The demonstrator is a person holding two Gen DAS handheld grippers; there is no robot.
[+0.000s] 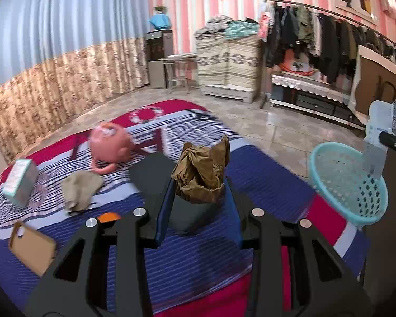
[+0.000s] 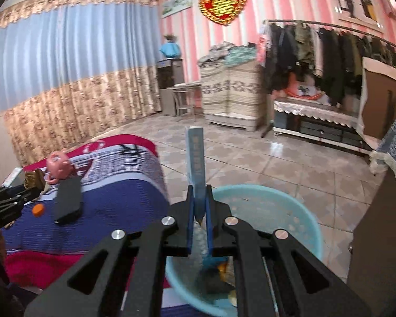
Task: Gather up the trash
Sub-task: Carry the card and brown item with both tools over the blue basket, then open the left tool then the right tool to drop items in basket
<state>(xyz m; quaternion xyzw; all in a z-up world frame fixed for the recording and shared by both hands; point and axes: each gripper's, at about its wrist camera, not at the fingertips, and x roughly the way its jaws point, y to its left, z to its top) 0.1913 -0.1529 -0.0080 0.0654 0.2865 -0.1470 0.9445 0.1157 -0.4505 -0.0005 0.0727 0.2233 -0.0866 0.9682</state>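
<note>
My left gripper [image 1: 200, 185] is shut on a crumpled brown paper bag [image 1: 202, 170] and holds it above the striped bed cover [image 1: 264, 174]. My right gripper [image 2: 199, 206] is shut on a flat light blue carton [image 2: 196, 163], held upright over the turquoise basket [image 2: 298, 211], which has bits of trash inside. In the left wrist view the basket [image 1: 348, 182] is to the right of the bed, with the carton [image 1: 377, 137] above its rim. The left gripper and bag also show in the right wrist view [image 2: 34, 181] at far left.
On the bed lie a pink toy teapot [image 1: 109, 145], a small box [image 1: 19, 182], a grey-brown crumpled wad [image 1: 80, 190], a cardboard piece [image 1: 31, 247], an orange cap [image 2: 38, 209] and a black flat object [image 2: 68, 200]. A dark cabinet [image 2: 382, 237] stands right of the basket.
</note>
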